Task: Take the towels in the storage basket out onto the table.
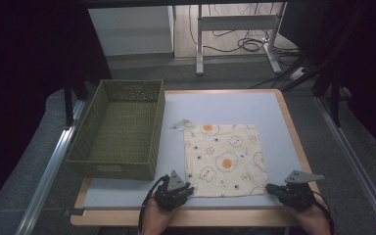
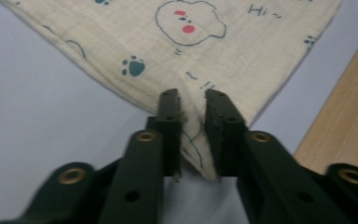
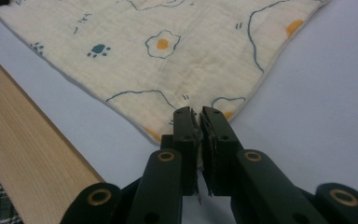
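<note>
A cream cloth (image 1: 224,159) printed with eggs, bears and paw marks lies spread flat on the pale blue table mat (image 1: 215,105). My left gripper (image 1: 188,188) is at the cloth's near left corner, and in the left gripper view (image 2: 193,100) its jaws are shut on that corner, with the cloth (image 2: 177,42) bunched between them. At the near right corner is my right gripper (image 1: 270,187). In the right gripper view (image 3: 199,113) the jaws pinch the tip of the cloth (image 3: 168,56).
An olive woven basket (image 1: 120,164) stands at the table's left. A small crumpled scrap (image 1: 180,124) lies just beyond the cloth's far left corner. The wooden table edge (image 1: 186,219) runs along the front. Metal rails flank the table, and cables lie on the floor behind it.
</note>
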Available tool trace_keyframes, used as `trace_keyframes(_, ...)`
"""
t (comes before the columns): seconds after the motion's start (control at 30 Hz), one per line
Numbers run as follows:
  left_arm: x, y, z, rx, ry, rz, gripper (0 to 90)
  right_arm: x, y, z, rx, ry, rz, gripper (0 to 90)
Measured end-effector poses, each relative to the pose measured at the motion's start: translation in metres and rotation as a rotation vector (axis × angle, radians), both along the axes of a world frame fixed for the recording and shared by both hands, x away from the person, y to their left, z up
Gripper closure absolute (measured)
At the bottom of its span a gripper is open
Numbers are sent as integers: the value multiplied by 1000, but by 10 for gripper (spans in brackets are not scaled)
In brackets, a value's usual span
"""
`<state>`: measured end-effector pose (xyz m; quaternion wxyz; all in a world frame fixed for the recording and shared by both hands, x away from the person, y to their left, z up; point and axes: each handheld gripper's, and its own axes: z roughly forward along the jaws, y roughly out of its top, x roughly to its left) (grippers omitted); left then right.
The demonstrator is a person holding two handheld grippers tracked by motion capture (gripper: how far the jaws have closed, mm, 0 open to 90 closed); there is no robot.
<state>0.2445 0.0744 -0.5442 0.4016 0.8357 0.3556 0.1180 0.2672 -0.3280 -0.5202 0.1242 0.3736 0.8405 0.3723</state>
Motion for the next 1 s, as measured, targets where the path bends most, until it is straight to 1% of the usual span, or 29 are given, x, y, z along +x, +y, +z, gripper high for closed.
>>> trace_keyframes(0.07,-2,0,0,-7,6,-7,848,-1,-2,0,7,4,-4,851)
trace_keyframes(0.1,-3,1,0,-8,11,-10,855,-3,-4,0,9,7,-6,852)
trace_keyframes(0.13,-4,1,1,-7,16,-13,857,-5,-6,0,9,9,-11,852)
trace_keyframes(0.2,-9,1,2,-7,30,-36,857,-9,-10,0,17,14,-11,851)
trace_keyframes(0.27,-14,0,2,-4,31,-44,858,-14,-13,0,21,19,-9,851)
trace_keyframes(0.33,-17,0,2,-16,37,-54,853,-20,-15,1,22,25,-4,850)
trace_keyframes(0.4,-16,1,3,-27,26,-42,788,-23,-17,1,20,22,-3,842)
trace_keyframes(0.47,-11,4,5,-39,25,-24,721,-22,-18,3,21,12,-9,817)
trace_keyframes(0.53,-3,8,9,-59,16,5,660,-19,-20,5,27,4,-19,782)
trace_keyframes(0.57,3,11,12,-67,13,21,633,-16,-21,6,31,0,-27,758)
trace_keyframes(0.63,14,12,17,-74,18,35,577,-9,-24,9,46,-4,-41,722)
trace_keyframes(0.67,18,11,19,-72,14,42,562,-5,-24,10,51,-2,-49,706)
trace_keyframes(0.7,23,10,21,-66,6,51,554,-1,-24,11,52,-3,-49,692)
trace_keyframes(0.77,35,7,23,-59,3,61,543,8,-23,12,55,-7,-51,657)
trace_keyframes(0.87,55,4,26,-46,-11,83,532,26,-18,14,51,-6,-58,611)
trace_keyframes(0.97,78,3,27,-38,-9,119,532,42,-14,17,55,-8,-59,588)
trace_keyframes(1.0,82,3,27,-40,-7,128,531,48,-12,18,52,-10,-56,586)
